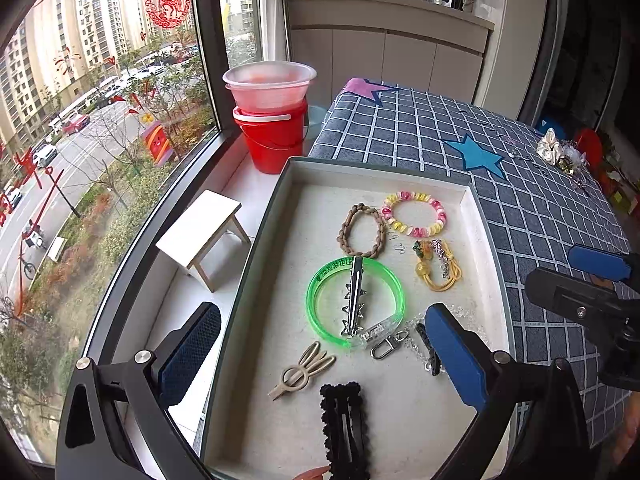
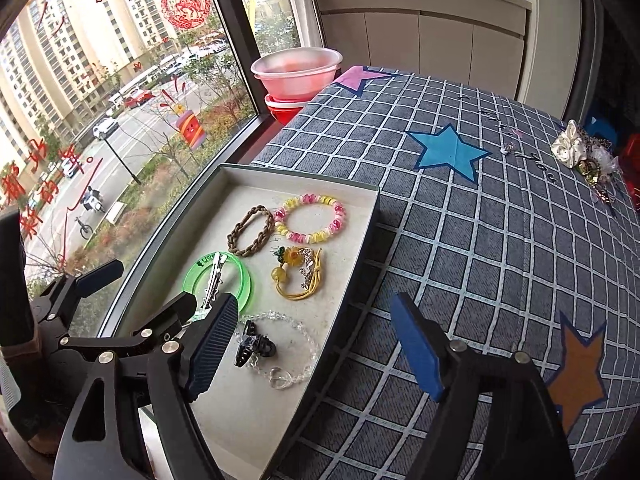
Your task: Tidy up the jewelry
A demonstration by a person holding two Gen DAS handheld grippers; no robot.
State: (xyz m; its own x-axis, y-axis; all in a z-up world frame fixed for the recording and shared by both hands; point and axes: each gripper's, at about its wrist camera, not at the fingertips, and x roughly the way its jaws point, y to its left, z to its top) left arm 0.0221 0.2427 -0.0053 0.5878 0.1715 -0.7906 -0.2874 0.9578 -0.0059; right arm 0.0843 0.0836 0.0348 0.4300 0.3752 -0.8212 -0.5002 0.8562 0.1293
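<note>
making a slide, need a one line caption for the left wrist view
Open left gripper hovers over a tray of bracelets, with a metal clip lying across the green bangle.

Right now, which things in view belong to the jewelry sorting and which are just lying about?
Job:
tray
green bangle
spiked clip
braided band
pink-yellow bracelet
jewelry pile

Lying about:
red bucket
plastic basins
small stool

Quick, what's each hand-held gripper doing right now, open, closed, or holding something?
Left hand-held gripper: open, holding nothing, over the tray.
Right hand-held gripper: open, holding nothing, straddling the tray's edge.
</note>
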